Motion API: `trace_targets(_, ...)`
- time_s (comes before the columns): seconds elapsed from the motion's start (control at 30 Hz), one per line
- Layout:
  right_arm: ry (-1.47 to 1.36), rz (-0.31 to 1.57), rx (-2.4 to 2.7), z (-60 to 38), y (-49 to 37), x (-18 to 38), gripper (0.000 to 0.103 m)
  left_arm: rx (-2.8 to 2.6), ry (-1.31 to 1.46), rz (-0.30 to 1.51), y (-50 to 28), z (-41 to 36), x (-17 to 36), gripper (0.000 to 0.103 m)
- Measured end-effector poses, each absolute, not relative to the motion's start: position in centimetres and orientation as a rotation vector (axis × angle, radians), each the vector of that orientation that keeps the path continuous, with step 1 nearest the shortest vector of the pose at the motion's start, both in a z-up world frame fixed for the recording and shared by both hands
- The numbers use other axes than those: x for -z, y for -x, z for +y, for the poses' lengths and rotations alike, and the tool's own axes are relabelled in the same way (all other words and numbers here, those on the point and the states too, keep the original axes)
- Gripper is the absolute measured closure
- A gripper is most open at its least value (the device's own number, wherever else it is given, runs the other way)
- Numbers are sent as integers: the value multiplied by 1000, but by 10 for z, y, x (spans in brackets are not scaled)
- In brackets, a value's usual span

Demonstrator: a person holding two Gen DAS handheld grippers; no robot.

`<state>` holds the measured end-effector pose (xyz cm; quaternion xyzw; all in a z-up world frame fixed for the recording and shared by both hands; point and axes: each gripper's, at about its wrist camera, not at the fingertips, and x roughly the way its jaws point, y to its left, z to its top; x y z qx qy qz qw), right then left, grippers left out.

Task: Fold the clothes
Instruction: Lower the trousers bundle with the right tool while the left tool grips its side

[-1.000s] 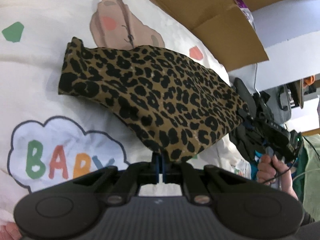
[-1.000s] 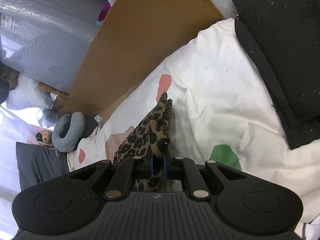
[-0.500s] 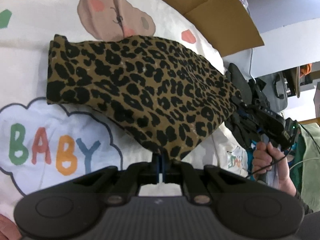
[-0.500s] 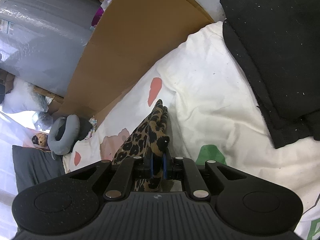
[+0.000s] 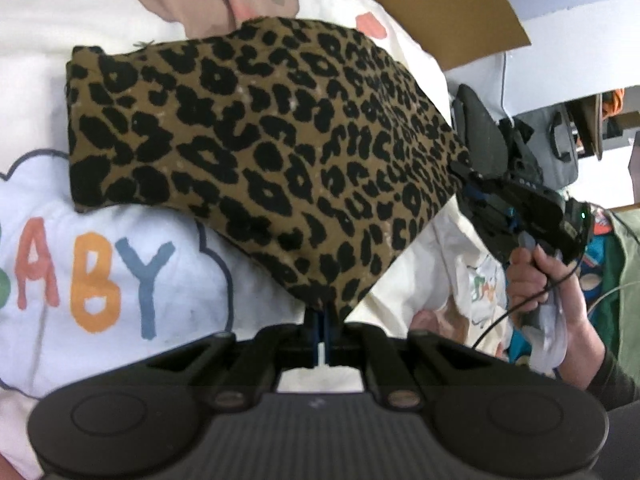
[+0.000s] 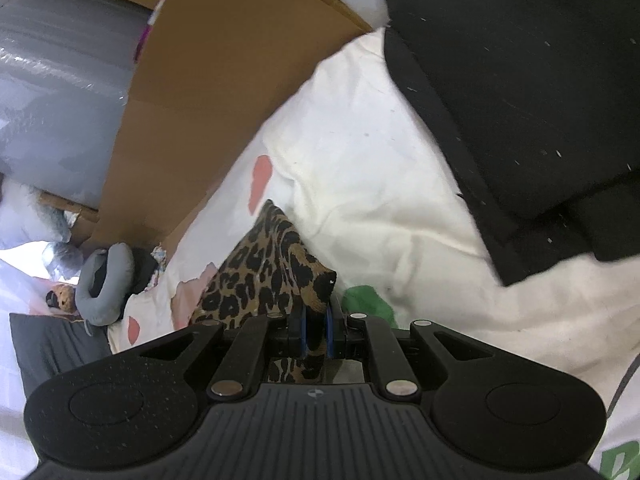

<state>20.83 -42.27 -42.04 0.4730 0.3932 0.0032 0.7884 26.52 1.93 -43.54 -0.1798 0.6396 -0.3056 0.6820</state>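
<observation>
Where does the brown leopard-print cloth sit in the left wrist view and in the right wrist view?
Left wrist view: the brown leopard-print cloth fills the centre, its near corner pinched by the left gripper, its right corner by the right gripper.
Right wrist view: it rises edge-on at lower centre, clamped in the right gripper.
Shared landmark: the brown cardboard sheet beyond the white printed blanket.

we see a bed under a white quilt (image 5: 120, 300) printed with "baby"; a leopard-print garment's (image 5: 248, 128) far end and black folded cloth (image 6: 520, 80) lie on it.
</observation>
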Motion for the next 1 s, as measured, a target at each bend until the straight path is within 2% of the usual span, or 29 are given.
trace_targets(0.1, -1035, 882, 15, -424, -209, 430, 90, 696, 340, 1493, -270, 23, 432, 98)
trace_targets(0.13, -1032, 878, 16, -425, -208, 430, 88, 707, 315, 1495, -270, 23, 428, 93)
trace_targets(0.17, -1030, 874, 19, -426, -206, 429, 85, 716, 291, 1494, -270, 23, 423, 89)
trace_targets(0.2, -1029, 870, 24, -428, -204, 426, 77, 721, 275, 1482, -270, 26, 416, 88)
trace_targets(0.27, -1041, 853, 20, -431, -199, 422, 69, 725, 259, 1459, -276, 27, 406, 77)
trace_targets(0.3, -1048, 845, 16, -433, -197, 420, 69, 727, 251, 1444, -280, 27, 400, 74)
trace_targets(0.47, -1076, 828, -2, -434, -187, 413, 69, 723, 180, 1334, -310, 20, 375, 42)
trace_targets(0.63, -1074, 855, -25, -424, -178, 410, 66, 739, 85, 1274, -341, 2, 366, 31)
trace_targets(0.8, -1072, 889, -43, -415, -172, 415, 64, 781, 5, 1211, -375, -17, 364, 30)
trace_targets(0.9, -1074, 893, -66, -409, -170, 419, 64, 835, -21, 1192, -391, -32, 366, 17)
trace_targets(1.0, -1079, 899, -89, -404, -171, 421, 64, 874, -60, 1176, -403, -45, 369, 16)
